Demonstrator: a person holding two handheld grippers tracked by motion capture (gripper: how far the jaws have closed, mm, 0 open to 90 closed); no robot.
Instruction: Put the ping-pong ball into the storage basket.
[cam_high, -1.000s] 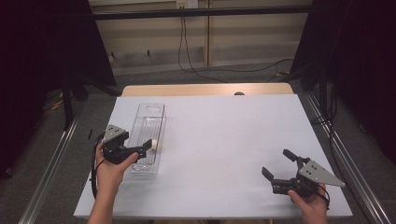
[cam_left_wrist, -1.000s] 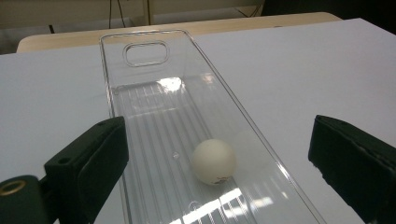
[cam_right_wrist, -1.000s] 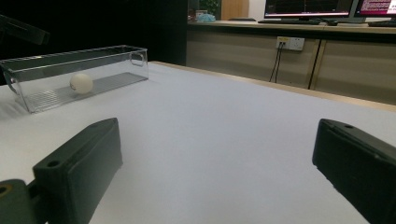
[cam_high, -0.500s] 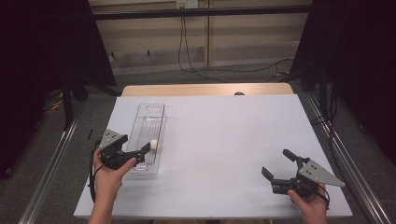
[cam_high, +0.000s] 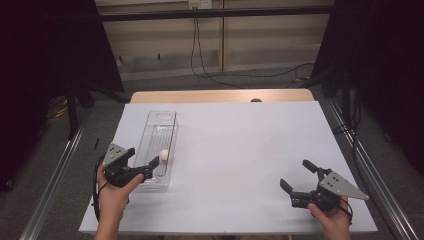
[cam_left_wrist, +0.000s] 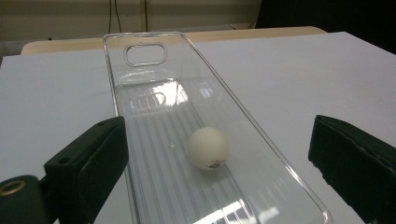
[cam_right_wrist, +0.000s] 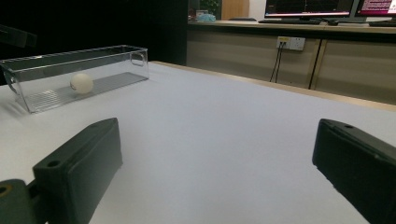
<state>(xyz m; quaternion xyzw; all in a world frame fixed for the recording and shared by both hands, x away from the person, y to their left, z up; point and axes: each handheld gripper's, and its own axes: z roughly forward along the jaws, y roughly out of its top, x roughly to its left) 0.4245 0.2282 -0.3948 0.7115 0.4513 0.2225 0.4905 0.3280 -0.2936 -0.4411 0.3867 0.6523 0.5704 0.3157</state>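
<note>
A clear plastic tray (cam_high: 161, 131) lies lengthwise on the left of the white table. Inside it, toward its near end, rests a white ball (cam_high: 164, 155). My left gripper (cam_high: 143, 158) is open at the tray's near end, one jaw on either side of it, and the ball lies free just beyond the fingertips. In the left gripper view the ball (cam_left_wrist: 208, 148) sits on the ribbed floor of the tray (cam_left_wrist: 140, 51), ahead of the open gripper (cam_left_wrist: 216, 138). My right gripper (cam_high: 295, 174) is open and empty at the near right of the table. Its view has the tray (cam_right_wrist: 119, 58) and ball (cam_right_wrist: 81, 82) far left.
The white table (cam_high: 250, 145) has a wooden strip (cam_high: 220, 96) along its far edge. Metal rails (cam_high: 360, 160) run down both sides. Cables hang and trail on the floor behind. Desks with monitors (cam_right_wrist: 308, 7) stand in the background of the right gripper view.
My left gripper has drawn back toward the tray's near end, and the ball, unseen a second ago, now lies in the tray. The right gripper has stayed put.
</note>
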